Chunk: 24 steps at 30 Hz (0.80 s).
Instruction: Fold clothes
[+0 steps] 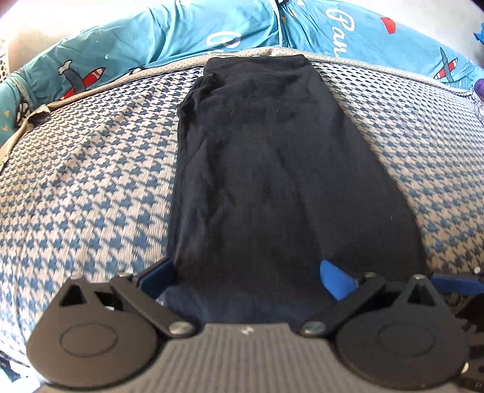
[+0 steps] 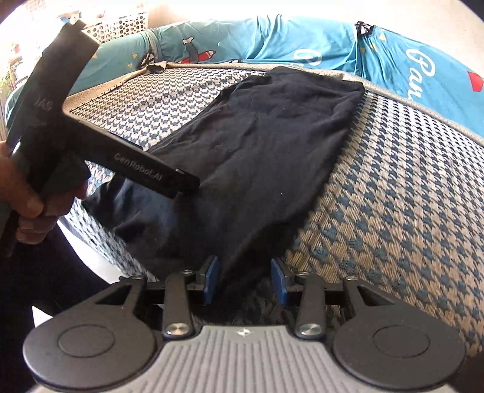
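A black garment [image 1: 272, 169] lies folded into a long strip on the houndstooth mat [image 1: 90, 181], running away from me. My left gripper [image 1: 246, 279] stands open at the strip's near end, its blue fingers [image 1: 334, 279] wide apart with the cloth lying between them. In the right wrist view the same garment [image 2: 272, 136] stretches up and to the right. My right gripper [image 2: 245, 279] is open, its blue pads [image 2: 279, 284] either side of the cloth's near edge and not pressing it. A hand [image 2: 21, 193] holds the left tool's black body [image 2: 136, 169] over the cloth.
A teal sheet with aeroplane prints [image 1: 136, 39] lies bunched beyond the mat's far edge. A white perforated basket [image 2: 121, 22] stands at the back left. The mat's near-left edge [image 2: 99, 241] drops off beside the person's dark sleeve.
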{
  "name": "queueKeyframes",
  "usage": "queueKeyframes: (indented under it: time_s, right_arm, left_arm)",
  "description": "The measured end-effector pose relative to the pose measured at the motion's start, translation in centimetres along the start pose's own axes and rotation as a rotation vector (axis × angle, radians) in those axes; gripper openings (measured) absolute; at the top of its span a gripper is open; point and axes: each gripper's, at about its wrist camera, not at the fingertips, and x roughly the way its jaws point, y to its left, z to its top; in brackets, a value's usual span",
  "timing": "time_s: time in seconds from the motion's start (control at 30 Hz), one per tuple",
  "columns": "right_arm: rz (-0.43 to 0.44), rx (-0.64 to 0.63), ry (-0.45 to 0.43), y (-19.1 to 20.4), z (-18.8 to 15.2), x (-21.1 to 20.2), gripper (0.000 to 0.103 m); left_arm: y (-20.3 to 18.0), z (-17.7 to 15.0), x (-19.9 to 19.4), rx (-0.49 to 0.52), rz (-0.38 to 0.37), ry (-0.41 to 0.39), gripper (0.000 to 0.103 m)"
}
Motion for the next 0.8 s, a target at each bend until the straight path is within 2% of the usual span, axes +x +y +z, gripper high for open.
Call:
queueKeyframes:
  time_s: [0.3, 0.53, 0.7, 0.8]
  right_arm:
    - [0.032, 0.019, 0.013, -0.1, -0.9, -0.8, 0.038]
    - [-0.008, 0.097, -0.134, -0.9, -0.6, -2.6, 0.038]
    - [-0.023, 0.109, -0.149, -1.2, 0.0, -2.3, 0.038]
    - [-0.004, 0.109, -0.157, -1.3, 0.4, -2.0, 0.038]
  left_arm:
    - [-0.2, -2.3, -1.3, -0.027, 0.022, 0.055, 0.103]
    - [0.3, -3.4, -2.0, -0.068, 0.009, 0.100, 0.103]
    - [1.3, -2.9, -3.4, -0.144, -0.022, 0.021, 0.103]
    - [1.7, -2.5, -3.5, -0.183, 0.000, -0.017, 0.103]
